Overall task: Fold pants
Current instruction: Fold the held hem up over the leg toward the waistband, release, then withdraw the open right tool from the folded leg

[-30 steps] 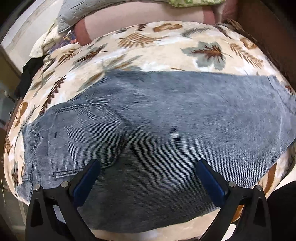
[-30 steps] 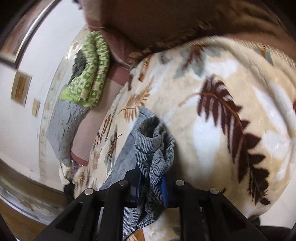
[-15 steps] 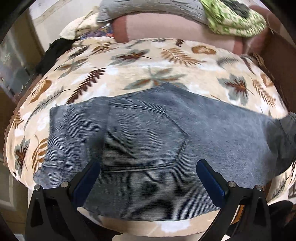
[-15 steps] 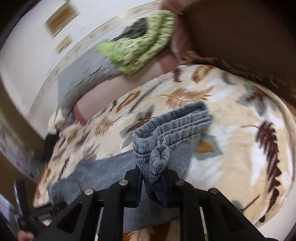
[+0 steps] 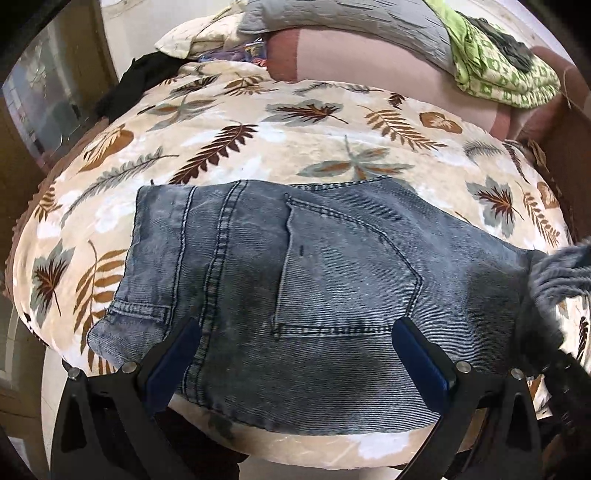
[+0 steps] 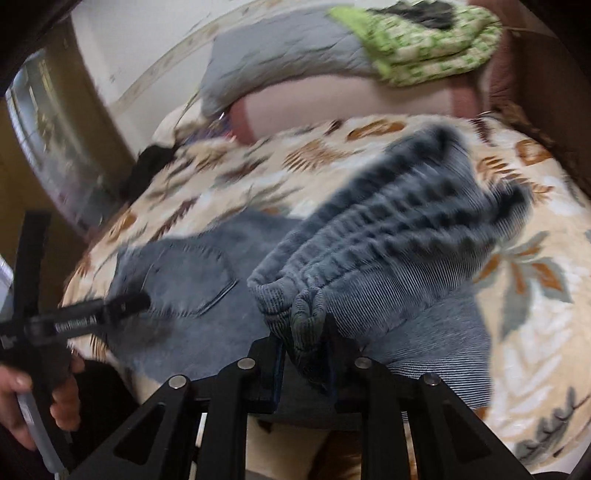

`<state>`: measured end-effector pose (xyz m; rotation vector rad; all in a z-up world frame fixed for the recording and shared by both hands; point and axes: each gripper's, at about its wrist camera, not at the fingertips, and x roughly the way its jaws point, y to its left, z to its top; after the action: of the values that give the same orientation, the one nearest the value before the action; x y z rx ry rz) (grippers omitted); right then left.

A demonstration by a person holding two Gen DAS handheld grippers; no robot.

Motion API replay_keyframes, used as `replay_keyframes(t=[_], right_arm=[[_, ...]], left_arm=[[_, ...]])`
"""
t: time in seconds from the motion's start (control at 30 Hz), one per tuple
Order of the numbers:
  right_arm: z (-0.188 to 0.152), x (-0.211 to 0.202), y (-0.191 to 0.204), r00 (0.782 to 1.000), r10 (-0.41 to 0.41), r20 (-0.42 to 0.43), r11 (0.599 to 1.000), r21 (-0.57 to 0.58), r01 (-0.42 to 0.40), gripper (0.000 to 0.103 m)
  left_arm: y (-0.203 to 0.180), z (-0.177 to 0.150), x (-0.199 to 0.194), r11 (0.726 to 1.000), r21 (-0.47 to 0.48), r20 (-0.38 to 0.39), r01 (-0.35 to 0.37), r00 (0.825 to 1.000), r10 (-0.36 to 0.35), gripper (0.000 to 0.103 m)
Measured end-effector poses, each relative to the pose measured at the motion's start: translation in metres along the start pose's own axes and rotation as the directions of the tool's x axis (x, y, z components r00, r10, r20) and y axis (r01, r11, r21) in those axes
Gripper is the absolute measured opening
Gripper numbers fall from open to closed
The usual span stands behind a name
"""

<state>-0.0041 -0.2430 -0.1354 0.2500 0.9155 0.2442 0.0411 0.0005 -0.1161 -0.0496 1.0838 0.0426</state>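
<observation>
Grey-blue denim pants lie flat on a leaf-print blanket, back pocket up, waistband toward the left. My left gripper is open and empty, hovering over the near edge of the pants by the pocket. My right gripper is shut on the bunched leg end of the pants and holds it lifted above the flat part of the pants. The lifted leg end also shows at the right edge of the left wrist view. The left gripper shows in the right wrist view, held by a hand.
A pink bolster lies at the back of the bed with a grey quilt and a green patterned cloth on it. A black garment lies at the back left. A brown wall panel stands at the right.
My right gripper has carried the bunched leg end up and leftward over the pants. My left gripper has shifted toward the waistband end, staying open.
</observation>
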Motion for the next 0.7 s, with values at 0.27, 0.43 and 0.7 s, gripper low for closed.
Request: replay_keyframes(t=[0.27,0.43,0.7], right_arm=[[-0.005,-0.025,-0.016,0.983,0.173,0.063,0.983,0.051,-0.177,0.064],[-0.002,-0.036,-0.044,0.992,0.052,0.113,0.991,0.114,-0.065,0.064],[-0.017,0.001,-0.064,0.998,-0.053,-0.023,0.993,0.104,0.055,0.064]], left_arm=[[-0.004,-0.005,0.002,0.999,0.041,0.016,-0.018,1.0,0.018,0.103],[-0.016,-0.008,0.001,0.997,0.083,0.021,-0.002,1.0,0.0,0.103],[-0.027,-0.016,0.005,0.989,0.144,0.008,-0.025,1.0,0.024,0.103]])
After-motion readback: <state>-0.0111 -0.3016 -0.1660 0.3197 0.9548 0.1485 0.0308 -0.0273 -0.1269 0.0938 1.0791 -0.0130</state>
